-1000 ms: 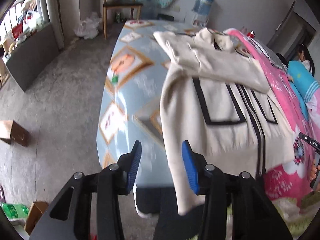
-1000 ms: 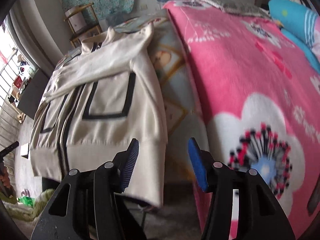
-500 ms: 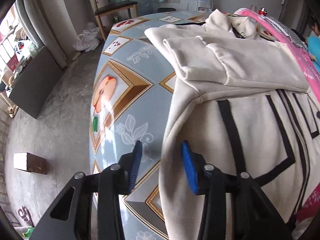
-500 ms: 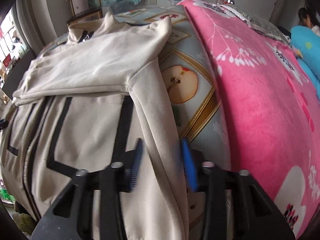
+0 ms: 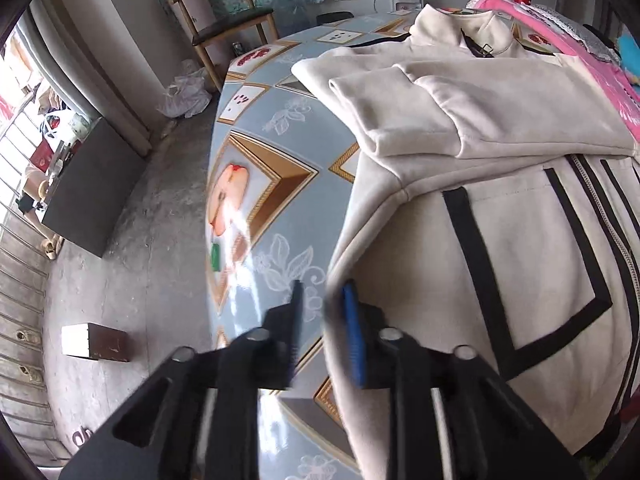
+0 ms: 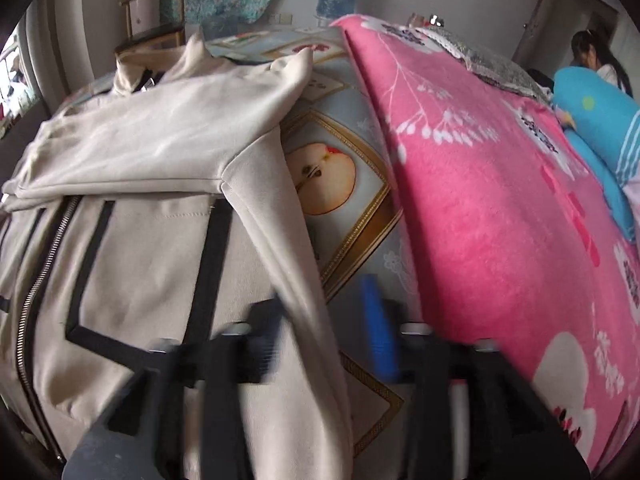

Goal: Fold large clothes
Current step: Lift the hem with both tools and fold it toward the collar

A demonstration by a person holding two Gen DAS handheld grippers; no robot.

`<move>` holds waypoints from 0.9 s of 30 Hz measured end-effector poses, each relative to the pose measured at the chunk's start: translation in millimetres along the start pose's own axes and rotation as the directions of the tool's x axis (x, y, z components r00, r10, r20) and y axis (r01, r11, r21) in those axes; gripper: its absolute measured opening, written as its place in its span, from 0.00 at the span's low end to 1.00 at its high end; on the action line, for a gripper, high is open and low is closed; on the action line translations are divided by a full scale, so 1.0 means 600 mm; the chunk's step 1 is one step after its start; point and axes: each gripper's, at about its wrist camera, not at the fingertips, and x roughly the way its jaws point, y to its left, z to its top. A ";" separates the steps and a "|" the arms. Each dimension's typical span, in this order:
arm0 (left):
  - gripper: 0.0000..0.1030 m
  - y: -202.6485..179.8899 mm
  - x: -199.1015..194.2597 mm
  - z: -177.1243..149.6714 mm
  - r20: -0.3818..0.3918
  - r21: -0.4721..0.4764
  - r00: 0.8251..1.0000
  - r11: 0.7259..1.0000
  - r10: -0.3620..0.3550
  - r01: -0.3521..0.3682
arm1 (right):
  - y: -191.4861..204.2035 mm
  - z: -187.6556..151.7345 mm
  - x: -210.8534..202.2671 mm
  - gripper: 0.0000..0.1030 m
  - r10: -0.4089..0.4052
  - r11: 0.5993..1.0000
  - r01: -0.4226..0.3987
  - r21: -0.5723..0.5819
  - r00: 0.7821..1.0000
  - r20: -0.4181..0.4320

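Cream fabric with black trim and a metal zip: one jacket (image 5: 500,248), lying front-up on the table (image 5: 256,184), both sleeves folded across its chest, collar at the far end. The table carries a pale blue oilcloth printed with gold-framed fruit pictures. Left gripper (image 5: 322,300), at the jacket's left side edge: jaws narrowed, a slim gap between them, the hem edge running into that gap; whether the pads press the cloth cannot be told. Right gripper (image 6: 324,312), at the jacket's right side edge: its jaws have just been opening and stand wide, blurred, with the edge fold of the jacket lying between them and the blue pad (image 6: 376,320) clear of the cloth on the oilcloth side. Pink fleece blanket (image 6: 500,208) with white flower print, just beside the jacket on its right, a strip of oilcloth between them. Wooden chair (image 5: 224,20), beyond the jacket's collar end, on the concrete floor. Small brown box (image 5: 94,342), on the floor well apart from the jacket, to its left.
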 end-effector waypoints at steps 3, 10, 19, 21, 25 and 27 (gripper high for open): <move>0.57 0.019 -0.021 -0.006 0.005 -0.028 1.000 1.000 0.011 -0.010 | -0.010 -0.007 -0.016 0.73 0.032 0.999 -0.032 0.005 0.999 -0.003; 0.68 0.094 -0.089 0.013 0.042 -0.161 0.999 0.987 -0.019 0.025 | -0.040 0.027 -0.077 0.80 0.179 0.977 -0.182 0.113 0.983 0.038; 0.75 0.105 -0.147 0.222 0.266 -0.166 0.954 0.968 -0.140 0.188 | -0.017 0.256 -0.085 0.84 0.542 0.821 -0.560 0.112 0.826 0.153; 0.75 0.073 -0.127 0.279 0.272 -0.124 0.947 0.970 -0.168 0.208 | 0.023 0.313 -0.055 0.84 0.583 0.802 -0.592 0.082 0.805 0.110; 0.76 -0.001 -0.055 0.381 0.221 -0.081 0.939 0.955 -0.263 0.287 | 0.118 0.403 0.025 0.84 0.593 0.805 -0.592 0.039 0.805 -0.001; 0.76 -0.046 -0.010 0.432 0.182 -0.069 0.938 0.948 -0.296 0.312 | 0.164 0.448 0.079 0.84 0.566 0.824 -0.565 0.031 0.822 -0.058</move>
